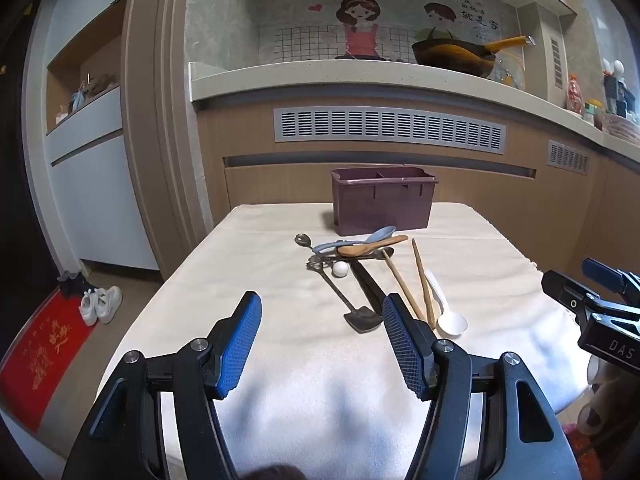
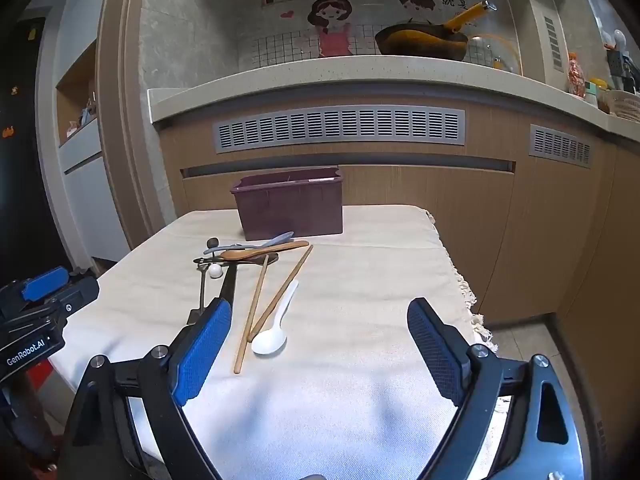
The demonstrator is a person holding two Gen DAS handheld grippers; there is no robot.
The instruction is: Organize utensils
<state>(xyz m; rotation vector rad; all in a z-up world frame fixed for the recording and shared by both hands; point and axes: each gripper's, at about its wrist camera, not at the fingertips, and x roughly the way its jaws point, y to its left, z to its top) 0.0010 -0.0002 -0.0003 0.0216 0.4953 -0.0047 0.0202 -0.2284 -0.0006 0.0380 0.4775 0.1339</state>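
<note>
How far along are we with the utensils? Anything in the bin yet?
Nothing looks done: the bin shows no utensils, though its inside is mostly hidden. Nothing in hand: left gripper and right gripper hover open. Left: the spoon pile, chopsticks, white spoon, spatula.

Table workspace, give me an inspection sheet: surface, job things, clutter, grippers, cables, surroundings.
Surface: table under a cream cloth, fringed on its right edge.
Job's things: purple utensil caddy at the far end, nothing seen sticking out of it; white plastic spoon, two wooden chopsticks, wooden spoon, dark spatula and metal spoons lie loose, partly overlapping.
Clutter: small white ball among the utensils.
Grippers: left gripper and right gripper open, holding nothing, above the near cloth.
Cables: nothing seen.
Surroundings: kitchen counter with a wok; white sneakers on the floor.
</note>
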